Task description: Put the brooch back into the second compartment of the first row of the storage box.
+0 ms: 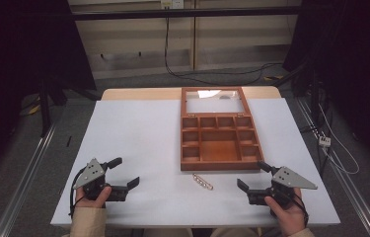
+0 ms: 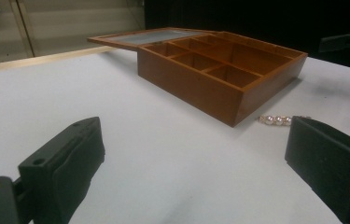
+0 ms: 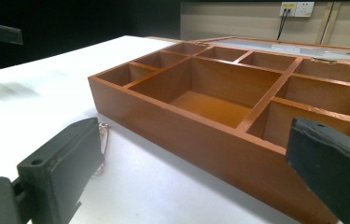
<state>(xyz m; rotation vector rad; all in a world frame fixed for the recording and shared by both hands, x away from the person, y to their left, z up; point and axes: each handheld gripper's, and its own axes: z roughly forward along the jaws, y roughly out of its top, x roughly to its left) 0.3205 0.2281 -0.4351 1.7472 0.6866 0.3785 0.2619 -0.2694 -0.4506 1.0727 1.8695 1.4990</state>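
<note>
On the white tabletop [image 1: 138,133] in the high view, a wooden box [image 1: 219,142] sits a bit right of centre with its glass lid [image 1: 215,100] flipped back flat, showing a bunch of compartments, all bare as far as the camera can tell. A small pearl bracelet [image 1: 203,181] lies just in front of the box's near wall, not touching it. The left tool [image 1: 123,174] rests at the near left, jaws spread wide, gripping nothing. The right tool [image 1: 254,176] sits at the near right, also spread wide, and the bracelet lies between the two, closer to the right one.

In the left gripper view, the box [image 2: 219,70] is off ahead and the bracelet [image 2: 276,120] peeks out just beside the right-hand jaw, near the box's corner.

In the right gripper view, the box [image 3: 238,102] looms close between the jaws, and the bracelet [image 3: 102,140] is partly hidden behind the left-hand jaw, lying on the tabletop just beside the box wall.
</note>
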